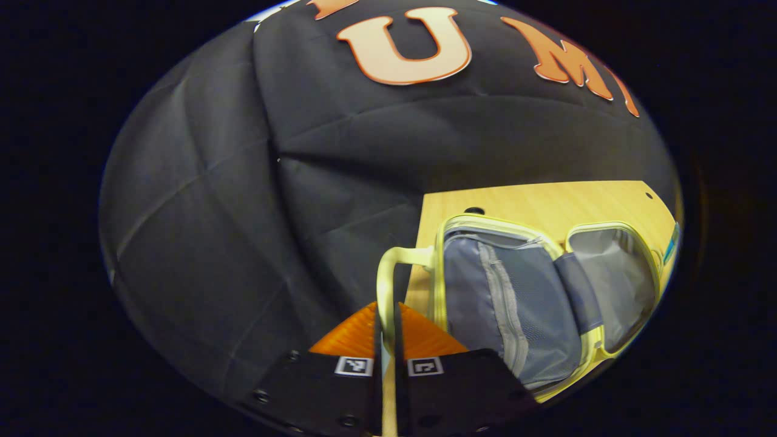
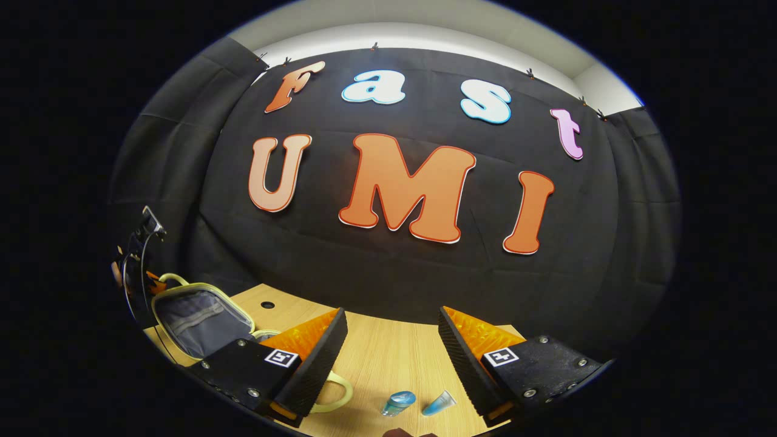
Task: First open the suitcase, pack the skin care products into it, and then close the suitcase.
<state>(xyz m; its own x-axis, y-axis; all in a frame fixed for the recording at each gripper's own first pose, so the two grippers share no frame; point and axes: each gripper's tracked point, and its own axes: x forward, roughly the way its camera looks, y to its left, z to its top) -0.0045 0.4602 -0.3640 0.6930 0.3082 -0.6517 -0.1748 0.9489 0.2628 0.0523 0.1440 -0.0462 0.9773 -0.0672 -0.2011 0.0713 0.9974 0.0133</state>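
The pale yellow suitcase (image 1: 592, 346) lies open on the wooden table (image 1: 546, 200). Its raised half shows a grey lining with a zipped mesh pocket (image 1: 504, 291), and the other half (image 1: 613, 273) shows a plain grey lining. My left gripper (image 1: 388, 306) is shut on the suitcase's yellow handle (image 1: 394, 258) at the raised half's edge. In the right gripper view the suitcase (image 2: 200, 321) stands at the far left, with the left gripper (image 2: 136, 261) beside it. My right gripper (image 2: 391, 318) hangs open over the table, empty. Below it lie a small blue bottle (image 2: 399, 402) and a blue tube (image 2: 438, 403).
A second yellow handle loop (image 2: 340, 394) of the suitcase lies on the table (image 2: 388, 358) by my right gripper's left finger. A round hole (image 2: 268, 304) sits in the tabletop near the back. A teal item (image 1: 671, 243) shows beyond the suitcase's far side.
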